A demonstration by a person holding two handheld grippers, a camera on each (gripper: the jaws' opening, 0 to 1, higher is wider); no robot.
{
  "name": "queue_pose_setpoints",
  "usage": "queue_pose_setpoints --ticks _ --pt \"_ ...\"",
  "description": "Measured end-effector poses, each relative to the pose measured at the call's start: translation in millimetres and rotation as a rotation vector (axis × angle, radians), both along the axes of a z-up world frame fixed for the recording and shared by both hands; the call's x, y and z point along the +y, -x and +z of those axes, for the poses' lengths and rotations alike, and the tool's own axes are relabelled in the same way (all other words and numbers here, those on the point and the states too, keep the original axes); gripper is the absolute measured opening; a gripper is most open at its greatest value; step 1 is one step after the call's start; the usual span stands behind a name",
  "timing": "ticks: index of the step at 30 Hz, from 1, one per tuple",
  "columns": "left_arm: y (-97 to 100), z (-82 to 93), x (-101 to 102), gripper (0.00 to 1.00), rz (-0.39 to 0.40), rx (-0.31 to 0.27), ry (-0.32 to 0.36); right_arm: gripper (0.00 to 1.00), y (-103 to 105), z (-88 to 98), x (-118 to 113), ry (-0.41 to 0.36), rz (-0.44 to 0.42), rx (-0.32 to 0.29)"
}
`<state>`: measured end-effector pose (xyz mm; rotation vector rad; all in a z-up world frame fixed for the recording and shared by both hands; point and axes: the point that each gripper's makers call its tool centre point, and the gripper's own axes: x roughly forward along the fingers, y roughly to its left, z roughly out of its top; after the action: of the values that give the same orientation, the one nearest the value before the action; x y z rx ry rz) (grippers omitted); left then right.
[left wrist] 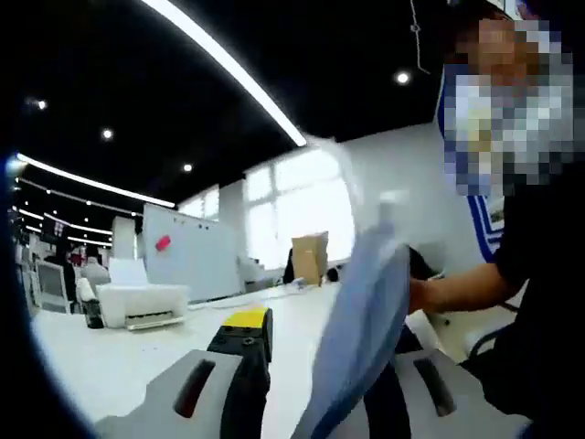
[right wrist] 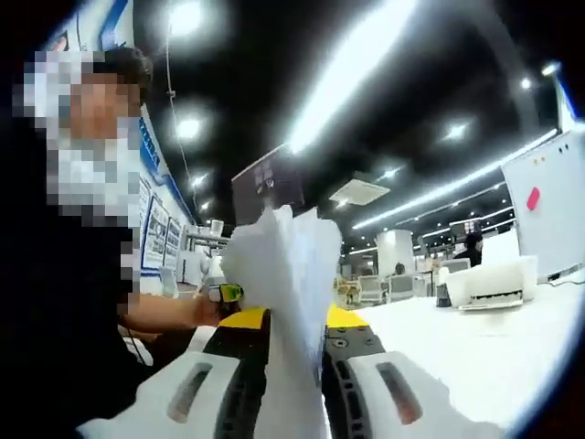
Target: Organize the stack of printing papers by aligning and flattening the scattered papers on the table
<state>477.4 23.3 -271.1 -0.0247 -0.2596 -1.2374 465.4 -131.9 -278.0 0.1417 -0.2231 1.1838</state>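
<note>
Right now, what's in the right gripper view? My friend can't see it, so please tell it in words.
The right gripper has its black-and-yellow jaws shut on a stack of white papers standing upright above a white table. A person in a dark top sits at the left, and a white printer rests on the table at the right.

Both views low over the table [left wrist: 110,366], facing opposite ways, sharing the printer [right wrist: 491,283]

Sheets of paper [right wrist: 285,274], thin and matt white, slightly translucent where lit from behind. Table [right wrist: 475,352]: smooth white top with a faint sheen. Right gripper [right wrist: 294,352]: black matt plastic jaws with yellow tips, on pale grey smooth plastic housings. Printer [left wrist: 139,305]: white glossy plastic. Box [left wrist: 310,258]: brown cardboard, matt.
</note>
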Motion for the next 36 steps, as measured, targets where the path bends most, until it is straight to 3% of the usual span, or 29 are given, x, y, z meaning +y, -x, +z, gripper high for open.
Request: queue_pose_setpoints --ticks 2,4,7,9,10,11,12,13,18,19,20,21,23,26,28,29,33,35,36 --pt "-4.2 -2.8 -0.5 0.42 0.003 0.044 0.011 0.2 -4.5 -2.1 0.4 0.022 -0.003 0.022" --pt "-16.1 -3.9 2.2 0.44 0.031 0.088 0.028 0.26 -13.7 -9.0 2.0 0.073 -0.006 0.082" --pt "-25.6 -4.0 5.1 0.49 0.048 0.107 0.041 0.29 -20.7 -16.8 5.7 0.138 0.01 0.11" --pt "-30.4 -6.4 5.1 0.48 0.053 0.121 0.038 0.29 -24.2 -16.7 7.3 0.137 0.013 0.113" --pt "-32.7 -7.7 4.7 0.41 0.057 0.126 0.036 0.26 -25.7 -17.3 7.0 0.134 0.018 0.119" --pt "-35.1 -10.8 4.2 0.28 0.053 0.135 0.022 0.19 -28.6 -18.6 7.0 0.135 0.023 0.137" --pt "-33.7 -12.0 2.7 0.07 0.034 0.146 0.009 0.07 -29.8 -19.3 6.8 0.145 0.025 0.14" --pt "-36.5 -10.6 2.8 0.06 0.038 0.163 0.012 0.0 -29.9 -17.4 6.7 0.15 0.027 0.137" --pt "-32.6 -2.0 6.4 0.08 0.007 0.206 0.039 0.0 -22.2 -0.5 7.7 0.132 0.056 0.093" --pt "-33.3 -4.4 7.0 0.14 0.012 0.22 0.037 0.0 -23.1 -1.8 7.5 0.135 0.055 0.103" --pt "-35.8 -6.7 8.1 0.26 0.026 0.233 0.036 0.03 -25.6 -5.0 6.4 0.139 0.044 0.12" --pt "-37.3 -8.9 8.1 0.34 0.028 0.247 0.039 0.13 -28.5 -6.7 5.3 0.138 0.033 0.133" --pt "-38.7 -11.8 8.1 0.33 0.024 0.251 0.031 0.2 -35.4 -11.9 2.3 0.144 0.013 0.156" --pt "-43.2 -13.2 7.7 0.32 0.028 0.242 0.025 0.19 -35.1 -10.1 2.1 0.126 0.021 0.16" --pt "-42.9 -13.1 6.2 0.16 0.02 0.226 0.014 0.05 -34.8 -8.5 2.6 0.122 0.025 0.157" --pt "-42.5 -12.7 5.7 0.06 0.022 0.184 -0.02 0.0 -32.7 -6.5 3.1 0.137 0.034 0.131" --pt "-40.4 3.7 8.1 0.06 0.001 0.197 0.021 0.0 -21.9 8.5 6.9 0.122 0.046 0.088" --pt "-40.8 3.2 9.4 0.07 0.0 0.194 0.021 0.0 -20.0 7.9 7.3 0.126 0.054 0.091" --pt "-43.8 0.8 10.6 0.16 0.01 0.203 0.023 0.01 -20.8 4.6 6.8 0.133 0.051 0.113"
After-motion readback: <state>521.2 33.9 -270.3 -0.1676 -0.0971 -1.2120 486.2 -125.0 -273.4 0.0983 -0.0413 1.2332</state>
